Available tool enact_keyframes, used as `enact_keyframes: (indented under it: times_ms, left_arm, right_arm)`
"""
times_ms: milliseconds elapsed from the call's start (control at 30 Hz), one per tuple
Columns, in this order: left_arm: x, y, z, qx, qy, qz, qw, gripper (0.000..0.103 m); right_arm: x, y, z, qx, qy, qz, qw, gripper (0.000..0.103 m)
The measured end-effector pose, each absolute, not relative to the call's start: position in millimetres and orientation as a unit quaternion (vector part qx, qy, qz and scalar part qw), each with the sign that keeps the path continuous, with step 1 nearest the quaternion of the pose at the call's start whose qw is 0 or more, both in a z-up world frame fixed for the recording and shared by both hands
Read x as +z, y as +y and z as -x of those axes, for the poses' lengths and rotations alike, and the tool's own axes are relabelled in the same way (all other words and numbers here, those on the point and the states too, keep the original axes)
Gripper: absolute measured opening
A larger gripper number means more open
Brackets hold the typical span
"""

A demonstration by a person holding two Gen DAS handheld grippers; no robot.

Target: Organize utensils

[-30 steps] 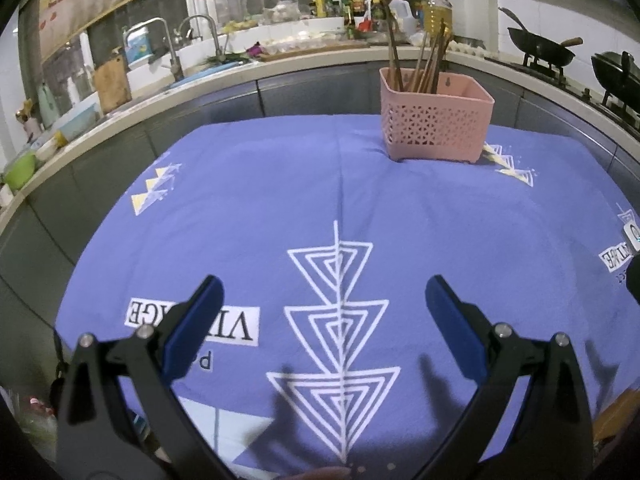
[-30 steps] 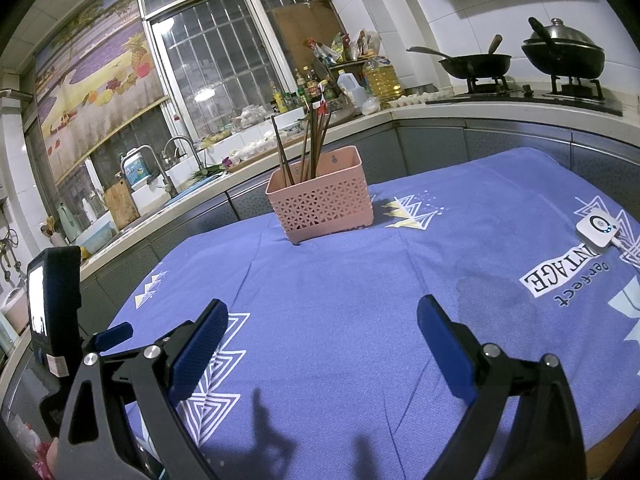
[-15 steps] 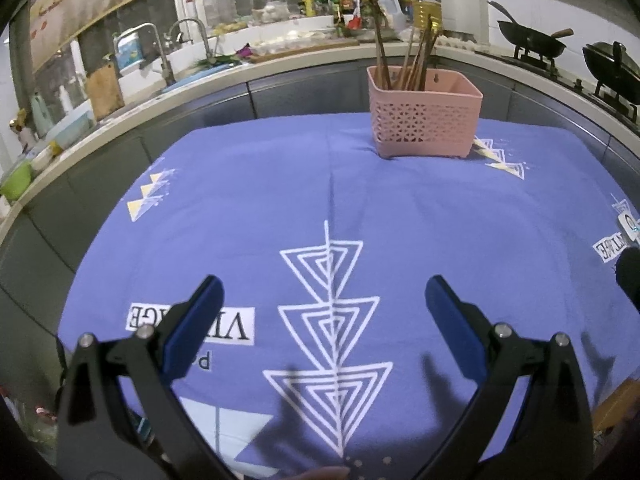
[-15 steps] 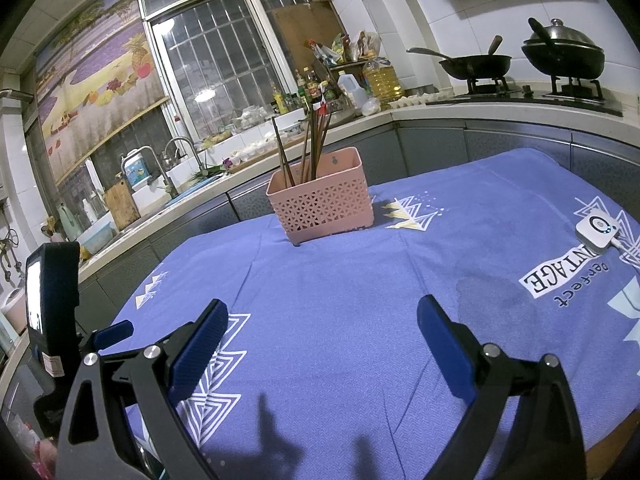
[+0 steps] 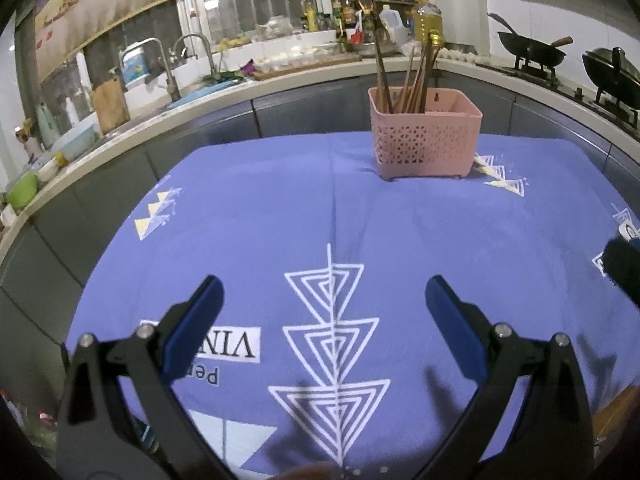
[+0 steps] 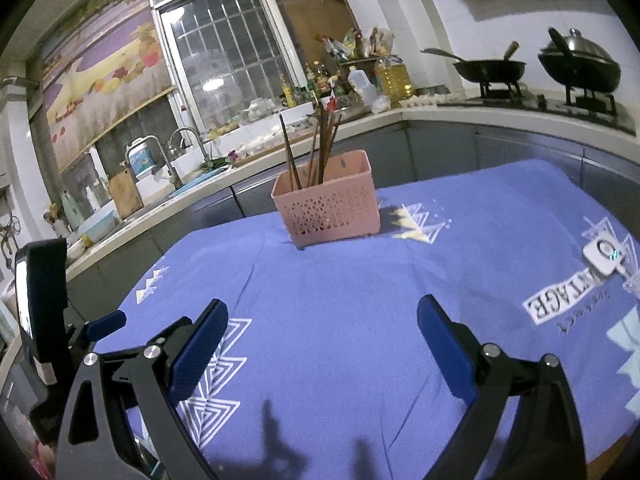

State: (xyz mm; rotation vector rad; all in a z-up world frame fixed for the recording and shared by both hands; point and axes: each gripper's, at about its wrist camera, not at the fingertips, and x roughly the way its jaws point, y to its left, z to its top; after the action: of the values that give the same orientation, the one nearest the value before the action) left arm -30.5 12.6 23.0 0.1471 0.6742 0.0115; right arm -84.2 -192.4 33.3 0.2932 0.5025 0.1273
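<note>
A kitchen table draped in a blue patterned cloth (image 5: 400,216) fills both wrist views, and nothing is held in either tool. In the left wrist view, the left gripper (image 5: 322,300) hangs over the near edge of the cloth with its blue-padded fingers (image 5: 192,320) spread wide and nothing between them; a white stack of nested triangles printed on the cloth runs up the gap toward 12 o'clock. From that gripper, the pink perforated basket (image 5: 426,146) stands at about 1 o'clock on the far side of the table, well apart from the tool, with a bundle of chopsticks (image 5: 404,76) standing upright and leaning inside it. A dark shape at 3 o'clock on the frame's edge cannot be identified. In the right wrist view, a black device with a lit screen (image 6: 40,304) stands at 9 o'clock, mounted on the other tool beside the table. The right gripper (image 6: 322,316) also hovers above the cloth with its fingers parted and empty. The same basket (image 6: 328,204) sits at roughly 12 o'clock from it, chopsticks (image 6: 316,152) rising from its left half. A small white gadget (image 6: 604,256) lies on the cloth at 3 o'clock, just above the printed lettering.
</note>
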Motion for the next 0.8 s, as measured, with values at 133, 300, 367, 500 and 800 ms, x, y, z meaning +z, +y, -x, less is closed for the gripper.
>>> enact_keyframes:
  times_ms: [133, 300, 367, 500, 800]
  left_arm:
    - [30, 8, 29, 0.006, 0.322, -0.076, 0.944, 0.097]
    - [39, 4, 28, 0.007, 0.311, -0.077, 0.947, 0.097]
    - [42, 2, 27, 0.005, 0.308, -0.079, 0.948, 0.097]
    - [46, -2, 26, -0.001, 0.305, -0.079, 0.949, 0.097]
    - [48, -8, 26, -0.009, 0.306, -0.079, 0.949, 0.097]
  right_arm:
    - [43, -193, 80, 0.065, 0.236, -0.136, 0.96, 0.094]
    - [53, -195, 75, 0.064, 0.222, -0.134, 0.964, 0.094]
    - [57, -196, 74, 0.064, 0.218, -0.134, 0.965, 0.094]
    - [60, -197, 74, 0.062, 0.212, -0.136, 0.966, 0.094]
    - [62, -201, 72, 0.06, 0.211, -0.135, 0.966, 0.094]
